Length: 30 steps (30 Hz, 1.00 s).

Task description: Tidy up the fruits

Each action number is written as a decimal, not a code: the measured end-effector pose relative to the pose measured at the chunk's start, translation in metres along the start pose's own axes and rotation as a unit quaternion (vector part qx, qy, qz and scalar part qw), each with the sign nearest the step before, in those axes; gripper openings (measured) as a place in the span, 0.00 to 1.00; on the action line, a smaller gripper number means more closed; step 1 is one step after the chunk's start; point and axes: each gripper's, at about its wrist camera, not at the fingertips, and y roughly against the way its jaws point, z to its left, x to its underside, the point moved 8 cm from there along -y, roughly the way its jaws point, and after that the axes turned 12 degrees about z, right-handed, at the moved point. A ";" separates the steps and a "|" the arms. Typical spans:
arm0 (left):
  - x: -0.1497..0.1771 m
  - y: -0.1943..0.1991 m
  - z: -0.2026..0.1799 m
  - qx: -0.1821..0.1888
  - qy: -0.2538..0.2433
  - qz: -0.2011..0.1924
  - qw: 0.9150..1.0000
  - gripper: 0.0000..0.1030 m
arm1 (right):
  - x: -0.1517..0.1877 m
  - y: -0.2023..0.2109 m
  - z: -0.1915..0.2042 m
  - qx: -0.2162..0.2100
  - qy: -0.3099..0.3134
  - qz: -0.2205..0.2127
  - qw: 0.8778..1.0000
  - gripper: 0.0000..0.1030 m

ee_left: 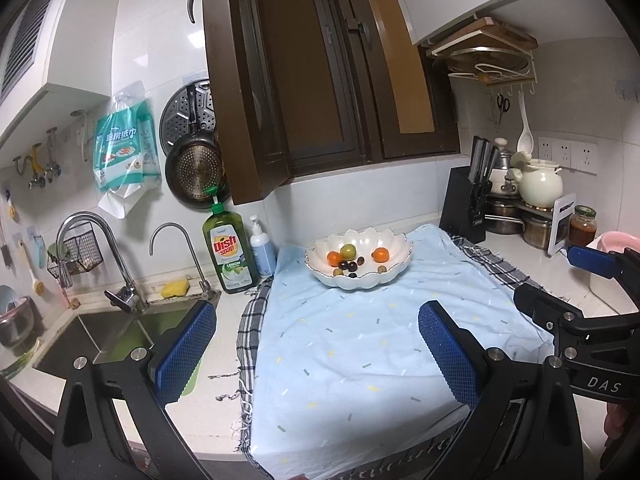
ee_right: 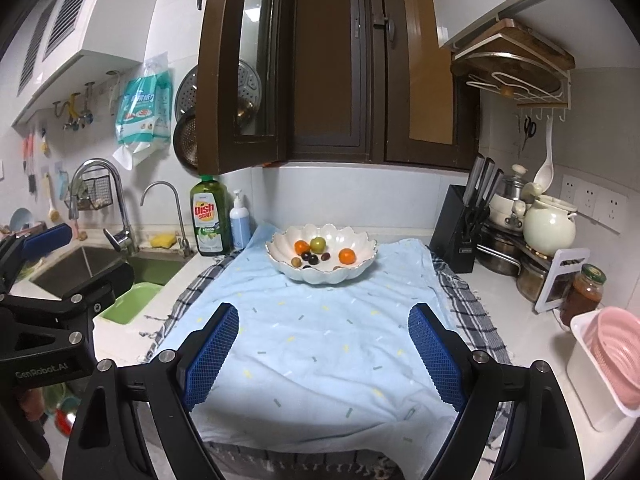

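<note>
White bowl on the blue cloth gathers all the fruit, likely why both tongs, left and right, hang back wide open and empty.

dim, cool indoor light; both views sharp at centre, strongly bowed with black vignetted corners; soft shadows.

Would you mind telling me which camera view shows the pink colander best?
The right wrist view: the pink colander stands nearly whole in its white holder at the right. The left wrist view shows only its rim behind the right gripper.
</note>
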 end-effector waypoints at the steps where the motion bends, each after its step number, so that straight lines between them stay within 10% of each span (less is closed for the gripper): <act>1: 0.000 0.001 0.000 0.000 0.001 -0.001 1.000 1.00 | 0.001 0.002 0.000 0.001 0.000 -0.001 1.000 0.85; 30: -0.004 0.019 -0.009 0.006 -0.008 -0.019 1.000 1.00 | 0.003 0.023 -0.002 0.007 0.005 -0.022 1.000 0.85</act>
